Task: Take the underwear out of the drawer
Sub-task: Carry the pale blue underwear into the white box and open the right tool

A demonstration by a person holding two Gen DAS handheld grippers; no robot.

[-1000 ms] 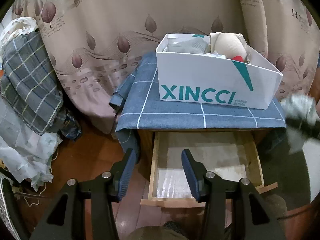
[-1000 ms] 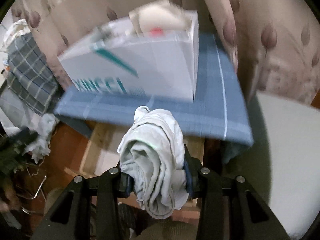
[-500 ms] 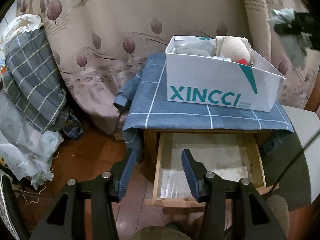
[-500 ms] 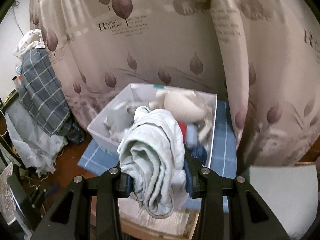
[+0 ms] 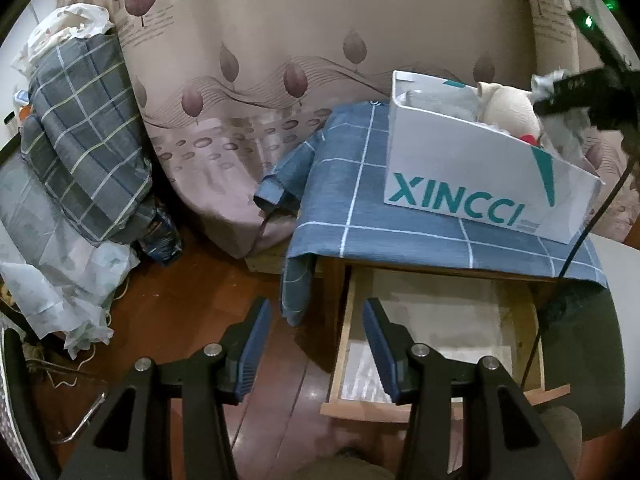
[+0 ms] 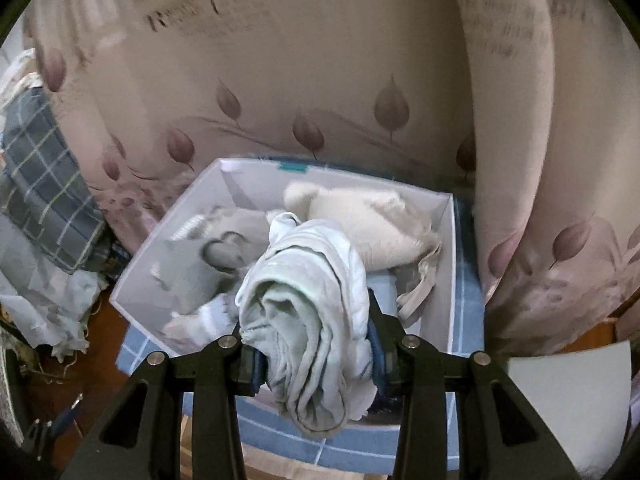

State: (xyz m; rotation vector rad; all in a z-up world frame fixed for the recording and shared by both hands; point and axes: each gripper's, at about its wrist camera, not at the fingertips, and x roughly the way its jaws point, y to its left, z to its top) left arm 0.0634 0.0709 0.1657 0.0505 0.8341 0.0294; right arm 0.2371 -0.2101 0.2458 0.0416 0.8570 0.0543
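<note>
From the left wrist, the left gripper (image 5: 316, 344) hangs with its jaws apart and nothing between them, pointed down at the front left corner of the open wooden drawer (image 5: 436, 336), whose pale lined bottom shows no clothing. Above the drawer, a blue checked cloth (image 5: 400, 216) covers the cabinet top, and on it stands a white box (image 5: 480, 176) printed XINCCI, with a cream garment (image 5: 508, 108) showing over its rim. At the far right end of the box the right gripper (image 5: 560, 96) appears, dark and blurred, with pale fabric hanging under it. Left of the box, a leaf-patterned curtain (image 5: 280, 80) falls behind, and a plaid bundle (image 5: 84, 132) lies farther left. From the right wrist, the right gripper (image 6: 316, 344) is clamped on a rolled bundle of light grey-green underwear (image 6: 308, 320), held over the near side of the white box (image 6: 450, 272), which contains the cream garment (image 6: 360, 228) and grey pieces (image 6: 196, 268).
</note>
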